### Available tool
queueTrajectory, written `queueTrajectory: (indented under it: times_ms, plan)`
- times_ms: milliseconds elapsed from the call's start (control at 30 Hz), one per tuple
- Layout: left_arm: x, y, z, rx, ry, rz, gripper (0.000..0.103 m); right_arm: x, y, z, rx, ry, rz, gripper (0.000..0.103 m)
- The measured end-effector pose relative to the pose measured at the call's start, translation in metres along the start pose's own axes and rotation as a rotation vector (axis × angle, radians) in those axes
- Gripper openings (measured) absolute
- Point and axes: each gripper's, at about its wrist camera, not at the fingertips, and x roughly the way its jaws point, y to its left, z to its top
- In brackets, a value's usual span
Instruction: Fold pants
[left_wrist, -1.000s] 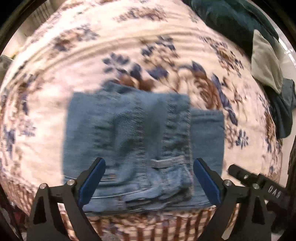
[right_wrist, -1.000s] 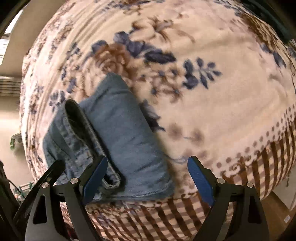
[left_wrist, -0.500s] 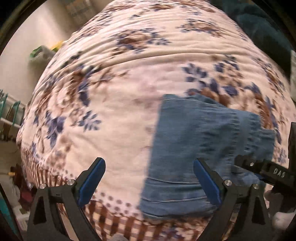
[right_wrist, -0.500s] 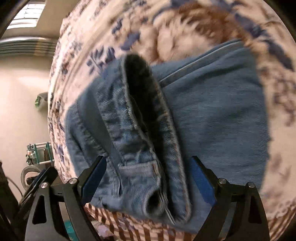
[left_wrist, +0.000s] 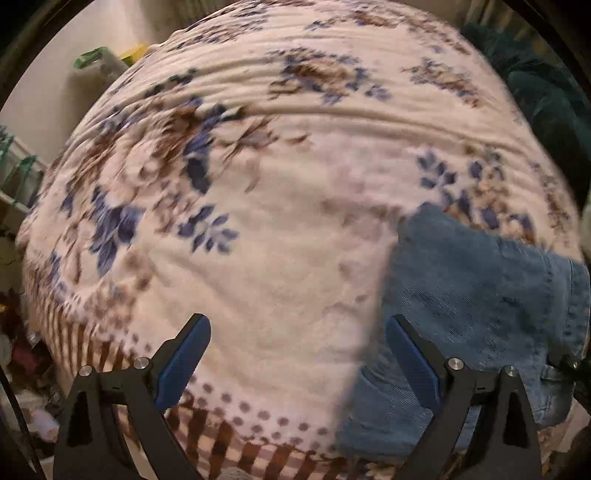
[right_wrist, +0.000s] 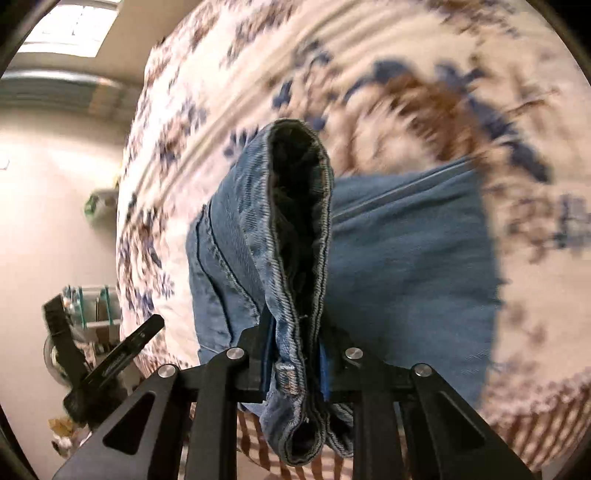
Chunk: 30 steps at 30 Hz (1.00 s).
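Observation:
The folded blue jeans (left_wrist: 476, 295) lie on a floral blanket (left_wrist: 280, 236) at the lower right of the left wrist view. My left gripper (left_wrist: 297, 347) is open and empty over bare blanket, to the left of the jeans. In the right wrist view my right gripper (right_wrist: 295, 354) is shut on the jeans' waistband (right_wrist: 299, 258), whose folded edge stands up between the fingers. The rest of the jeans (right_wrist: 410, 266) spreads out flat to the right. The left gripper (right_wrist: 110, 362) shows at the lower left there.
The blanket's brown checked border (left_wrist: 221, 443) runs along the near edge of the bed. Dark green clothing (left_wrist: 546, 96) lies at the far right. A wall, a rack (right_wrist: 88, 306) and floor clutter (left_wrist: 22, 369) lie beyond the bed's left side.
My right gripper closed in on the jeans and shut on the waistband. My left gripper swung left, off the jeans and over bare blanket, still open.

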Motion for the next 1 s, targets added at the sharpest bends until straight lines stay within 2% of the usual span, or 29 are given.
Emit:
queueTrajectory:
  times_ms: [67,200,300,367,467,533,600,633,667,700,733,800,833,900,967,1000]
  plan:
    - [-0.003,-0.003,0.007,0.004,-0.014,-0.020,0.097,-0.029,-0.019,-0.002,0.038,-0.038,-0.015,0.020]
    - [0.001,-0.027,0.025,0.023,-0.009,-0.131,0.097,-0.071,-0.083,-0.002,0.128,-0.090,-0.121,0.020]
    - [0.019,-0.058,0.038,0.056,0.031,-0.215,0.097,-0.075,-0.134,-0.002,0.223,-0.070,-0.154,0.020]
    - [0.034,-0.080,0.045,0.081,0.072,-0.277,0.097,-0.058,-0.158,-0.002,0.249,-0.014,-0.162,0.022]
    - [0.067,-0.115,0.057,0.117,0.159,-0.341,0.097,-0.033,-0.179,-0.004,0.268,0.070,-0.213,0.042]
    - [0.093,-0.132,0.066,0.117,0.223,-0.355,0.097,-0.031,-0.182,-0.006,0.276,0.066,-0.211,0.044]
    - [0.122,-0.143,0.073,0.094,0.297,-0.371,0.097,-0.035,-0.185,-0.011,0.292,0.051,-0.187,0.062]
    - [0.137,-0.148,0.076,0.075,0.337,-0.412,0.096,-0.035,-0.187,-0.012,0.300,0.047,-0.177,0.065]
    - [0.145,-0.150,0.078,0.060,0.353,-0.447,0.082,-0.035,-0.190,-0.015,0.306,0.046,-0.168,0.065]
    - [0.151,-0.156,0.080,0.077,0.354,-0.470,0.045,-0.034,-0.192,-0.017,0.308,0.052,-0.163,0.065]
    - [0.149,-0.161,0.082,0.113,0.344,-0.488,0.025,-0.033,-0.195,-0.016,0.307,0.064,-0.168,0.065]
    - [0.138,-0.168,0.086,0.221,0.273,-0.433,0.010,-0.032,-0.194,-0.019,0.289,0.068,-0.197,0.065]
    - [0.136,-0.166,0.090,0.230,0.249,-0.418,0.009,-0.031,-0.194,-0.018,0.273,0.067,-0.231,0.065]
    - [0.136,-0.134,0.110,0.083,0.180,-0.377,0.006,-0.030,-0.190,-0.018,0.218,0.054,-0.291,0.065]
    - [0.146,-0.097,0.124,-0.119,0.189,-0.428,0.006,-0.031,-0.178,-0.020,0.136,0.052,-0.363,0.065]
    - [0.151,-0.080,0.129,-0.211,0.220,-0.488,0.007,-0.031,-0.173,-0.020,0.118,0.049,-0.388,0.065]
